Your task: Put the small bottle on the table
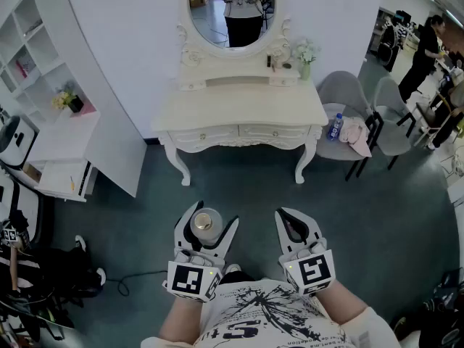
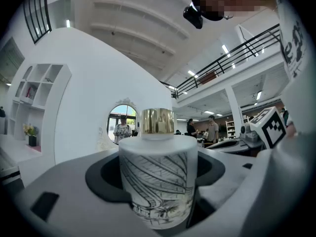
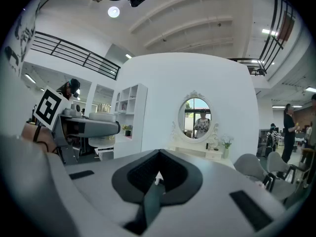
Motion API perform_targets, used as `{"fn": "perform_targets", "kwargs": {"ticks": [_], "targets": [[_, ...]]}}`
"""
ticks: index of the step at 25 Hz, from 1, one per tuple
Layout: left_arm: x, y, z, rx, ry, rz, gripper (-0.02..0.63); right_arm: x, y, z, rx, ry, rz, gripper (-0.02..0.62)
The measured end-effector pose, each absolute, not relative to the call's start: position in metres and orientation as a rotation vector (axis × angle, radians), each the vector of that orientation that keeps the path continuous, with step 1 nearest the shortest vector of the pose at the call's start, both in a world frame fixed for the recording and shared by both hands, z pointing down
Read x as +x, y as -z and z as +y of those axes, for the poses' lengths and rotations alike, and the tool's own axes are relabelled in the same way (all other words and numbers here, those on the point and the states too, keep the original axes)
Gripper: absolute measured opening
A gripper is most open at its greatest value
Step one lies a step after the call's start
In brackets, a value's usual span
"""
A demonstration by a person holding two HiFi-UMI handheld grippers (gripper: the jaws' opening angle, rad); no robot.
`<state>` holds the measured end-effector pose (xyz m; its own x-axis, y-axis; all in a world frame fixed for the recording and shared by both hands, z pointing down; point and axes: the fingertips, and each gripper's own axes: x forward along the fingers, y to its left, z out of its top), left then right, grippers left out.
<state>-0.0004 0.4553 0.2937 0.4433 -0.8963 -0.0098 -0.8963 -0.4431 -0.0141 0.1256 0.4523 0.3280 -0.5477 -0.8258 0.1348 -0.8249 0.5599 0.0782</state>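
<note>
Small bottle (image 1: 205, 222): frosted white body with a dark line-drawn leaf pattern and a gold cap, standing upright, cap up. It sits between the jaws of the left hand-held gripper (image 1: 210, 217). Those jaws are spread wide and pinch the bottle's body from both sides; the left gripper view shows the dark pads against its wall.

Position: the bottle is held over the teal floor (image 1: 239, 187), close in front of the person's printed white shirt (image 1: 268, 314) and well apart from the table (image 1: 239, 111). It does not touch the table.

Right hand-held gripper (image 1: 290, 220): jaws pressed together, tips meeting, nothing between them. It is held just beside the left one at about the same level, and both point toward the table.

Surroundings: the cream table stands against the white wall with an oval mirror (image 1: 232, 9) above it. A small vase of flowers (image 1: 305, 53) is on its raised back ledge, right side. A grey chair (image 1: 348, 93) stands just right of the table, with a blue-labelled water bottle (image 1: 334, 127) and a pink cloth (image 1: 355, 133) on its seat. White shelf unit (image 1: 43, 64) at far left
</note>
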Motion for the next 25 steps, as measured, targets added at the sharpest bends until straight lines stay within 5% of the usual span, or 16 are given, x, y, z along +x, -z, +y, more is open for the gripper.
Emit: {"fn": "perform_targets", "kwargs": {"ticks": [25], "targets": [[0.008,-0.296,0.424,-2.632,-0.019,1.673,0.351,0.145,-0.335,0.427,1.435,-0.067,-2.671,0.017]]}}
